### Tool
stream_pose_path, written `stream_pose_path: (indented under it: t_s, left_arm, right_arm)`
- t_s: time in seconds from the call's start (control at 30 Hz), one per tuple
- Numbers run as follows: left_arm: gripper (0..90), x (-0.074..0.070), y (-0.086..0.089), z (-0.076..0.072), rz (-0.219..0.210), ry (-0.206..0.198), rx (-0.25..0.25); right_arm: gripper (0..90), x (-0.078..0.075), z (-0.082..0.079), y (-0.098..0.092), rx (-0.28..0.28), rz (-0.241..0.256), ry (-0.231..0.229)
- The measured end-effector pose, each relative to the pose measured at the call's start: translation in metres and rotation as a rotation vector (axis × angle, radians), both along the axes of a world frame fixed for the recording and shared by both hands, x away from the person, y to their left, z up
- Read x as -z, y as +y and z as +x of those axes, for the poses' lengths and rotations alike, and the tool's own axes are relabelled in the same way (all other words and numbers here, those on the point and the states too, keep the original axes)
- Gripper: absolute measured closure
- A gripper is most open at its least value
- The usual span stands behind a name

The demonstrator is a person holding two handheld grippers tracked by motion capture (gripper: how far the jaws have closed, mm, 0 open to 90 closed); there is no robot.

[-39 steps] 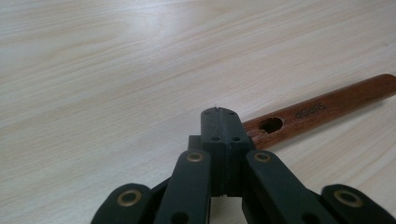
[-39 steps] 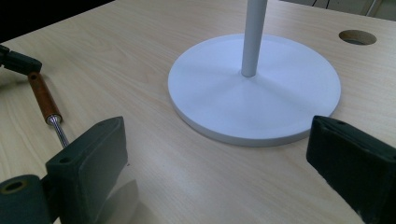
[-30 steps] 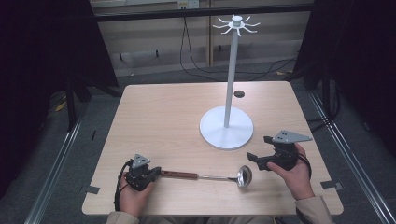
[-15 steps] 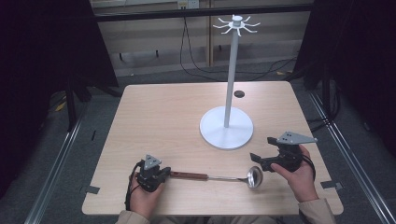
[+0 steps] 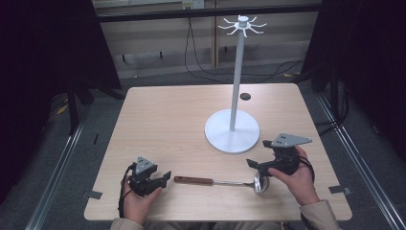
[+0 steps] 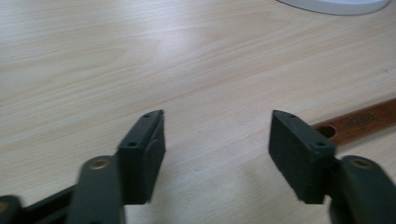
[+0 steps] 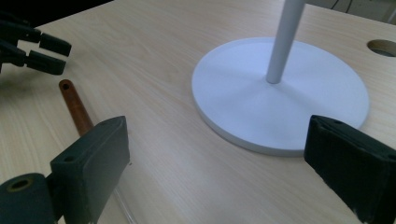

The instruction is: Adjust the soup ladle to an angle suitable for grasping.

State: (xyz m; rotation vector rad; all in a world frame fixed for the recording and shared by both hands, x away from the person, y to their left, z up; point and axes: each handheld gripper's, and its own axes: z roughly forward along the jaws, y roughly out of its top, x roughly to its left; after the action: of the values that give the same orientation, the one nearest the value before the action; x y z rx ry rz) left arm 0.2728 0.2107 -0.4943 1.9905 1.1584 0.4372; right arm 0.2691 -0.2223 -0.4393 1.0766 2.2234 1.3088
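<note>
White stand (image 5: 232,131) blocks centre-right, ladle (image 5: 215,181) along near edge

White stand (image 5: 232,130) on table (image 5: 167,120)

left hand-held gripper (image 5: 165,176): jaws apart | right hand-held gripper (image 5: 253,164): jaws apart

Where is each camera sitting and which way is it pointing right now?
High view: above the person's side, looking forward and down on the table; both hands show, with left tool and right tool.
Left gripper view: rides the left tool, looking low across the wood; its open jaws show.
Right gripper view: rides the right tool, facing the white stand; its open jaws show.
Shared: all three show the ladle, its brown handle in both gripper views.
</note>
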Motion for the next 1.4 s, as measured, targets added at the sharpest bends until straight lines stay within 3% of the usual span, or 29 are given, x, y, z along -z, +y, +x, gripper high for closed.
stream_pose_path:
  t_s: [0.3, 0.63, 1.03, 1.4]
  left_arm:
    - [20.3, -0.001, 0.010, -0.004, 0.022, -0.031, -0.012]
    - [18.6, 0.000, 0.018, -0.009, 0.013, -0.025, -0.026]
    - [17.9, -0.002, 0.022, -0.009, 0.010, -0.038, -0.039]
    - [13.4, -0.002, 0.022, -0.007, 0.004, -0.046, -0.041]
  right_arm:
    - [8.9, 0.002, 0.008, 0.033, -0.134, -0.059, 0.045]
    - [14.6, 0.004, 0.014, 0.062, -0.294, -0.153, 0.134]
    - [25.8, 0.009, 0.016, 0.084, -0.371, -0.223, 0.218]
    - [41.4, 0.016, 0.012, 0.096, -0.430, -0.374, 0.272]
